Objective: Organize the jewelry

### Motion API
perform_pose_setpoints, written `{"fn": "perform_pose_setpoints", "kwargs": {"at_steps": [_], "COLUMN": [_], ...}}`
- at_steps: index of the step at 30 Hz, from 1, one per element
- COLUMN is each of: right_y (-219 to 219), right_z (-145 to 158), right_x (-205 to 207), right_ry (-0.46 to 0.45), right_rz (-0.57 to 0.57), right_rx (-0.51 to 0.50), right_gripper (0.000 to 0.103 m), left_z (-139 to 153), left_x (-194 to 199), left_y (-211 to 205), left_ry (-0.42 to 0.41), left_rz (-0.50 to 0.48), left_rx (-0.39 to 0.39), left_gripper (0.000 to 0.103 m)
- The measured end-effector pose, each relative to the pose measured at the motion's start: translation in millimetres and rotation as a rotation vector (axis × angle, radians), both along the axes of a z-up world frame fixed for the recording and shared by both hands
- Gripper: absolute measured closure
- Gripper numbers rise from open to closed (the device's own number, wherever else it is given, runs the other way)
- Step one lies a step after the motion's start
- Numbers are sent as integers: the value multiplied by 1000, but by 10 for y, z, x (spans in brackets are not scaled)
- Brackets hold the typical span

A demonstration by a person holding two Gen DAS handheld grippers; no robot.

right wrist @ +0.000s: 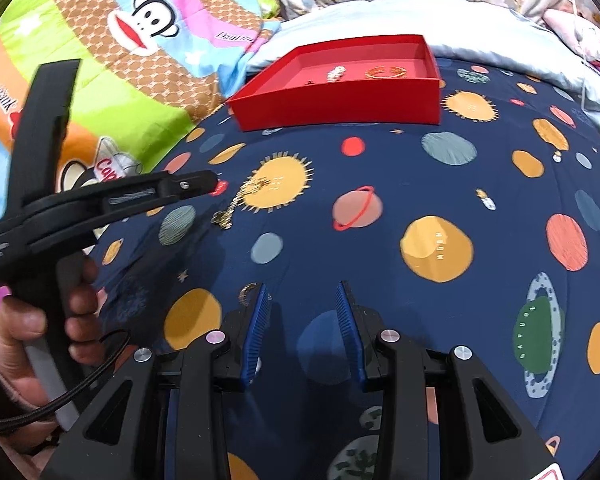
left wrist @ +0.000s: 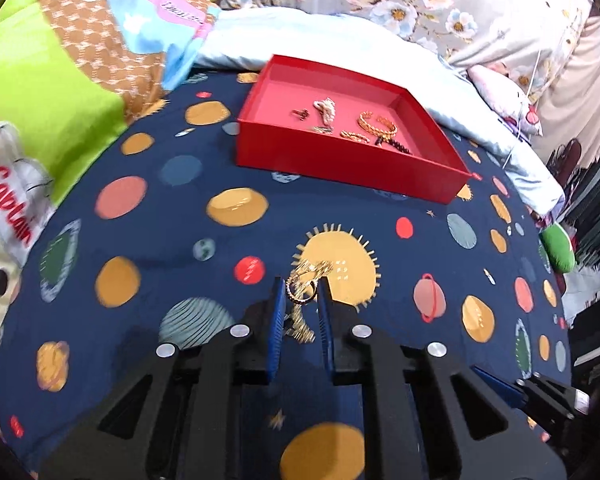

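My left gripper (left wrist: 302,294) is shut on a gold hoop with a chain (left wrist: 300,300) that dangles between its blue pads, just above the planet-print cloth (left wrist: 160,216). From the right wrist view the left gripper (right wrist: 210,182) shows from the side, held by a hand (right wrist: 24,332), with the gold chain (right wrist: 230,210) beside its tip. A red tray (left wrist: 340,168) lies farther back holding gold twisted bracelets (left wrist: 376,124), a pearl piece (left wrist: 326,110), small earrings (left wrist: 300,113) and dark beads (left wrist: 396,146). My right gripper (right wrist: 302,300) stands open over the cloth with nothing between its fingers.
The red tray (right wrist: 332,108) sits at the cloth's far edge against a pale blue pillow (left wrist: 300,36). A bright cartoon-print quilt (right wrist: 112,60) borders the left side. A small gold curved shape (right wrist: 247,292) lies by my right gripper's left finger. Dark clutter lines the right edge.
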State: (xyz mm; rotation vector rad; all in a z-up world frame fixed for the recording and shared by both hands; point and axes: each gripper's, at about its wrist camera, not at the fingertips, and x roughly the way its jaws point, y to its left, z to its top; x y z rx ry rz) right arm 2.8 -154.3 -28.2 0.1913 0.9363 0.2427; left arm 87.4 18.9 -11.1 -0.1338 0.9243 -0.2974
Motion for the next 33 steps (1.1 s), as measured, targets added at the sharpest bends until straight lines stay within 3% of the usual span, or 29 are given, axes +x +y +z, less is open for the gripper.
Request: {"fn": "perform_pose_setpoints", "kwargs": {"at_steps": [10, 23, 25, 29, 33], "right_y": [288, 441, 450, 439, 400], "right_z": [-35, -143, -146, -155, -160], "right_x": [25, 122, 114, 119, 122], "right_ry": [-14, -30, -36, -33, -30], "right_rz": [88, 131, 133, 126, 115], "right_rx": [-26, -91, -106, -110, -97], "right_gripper": [62, 62, 65, 82, 86], "left_z": [25, -35, -36, -31, -32], "left_x": [-419, -596, -601, -607, -612], "left_y": [271, 327, 323, 312, 294], "left_ry": [21, 49, 50, 49, 49], "left_rz": [24, 17, 14, 9, 2], "left_rx": [-1, -16, -19, -23, -23], "left_gripper": [87, 87, 87, 87, 87]}}
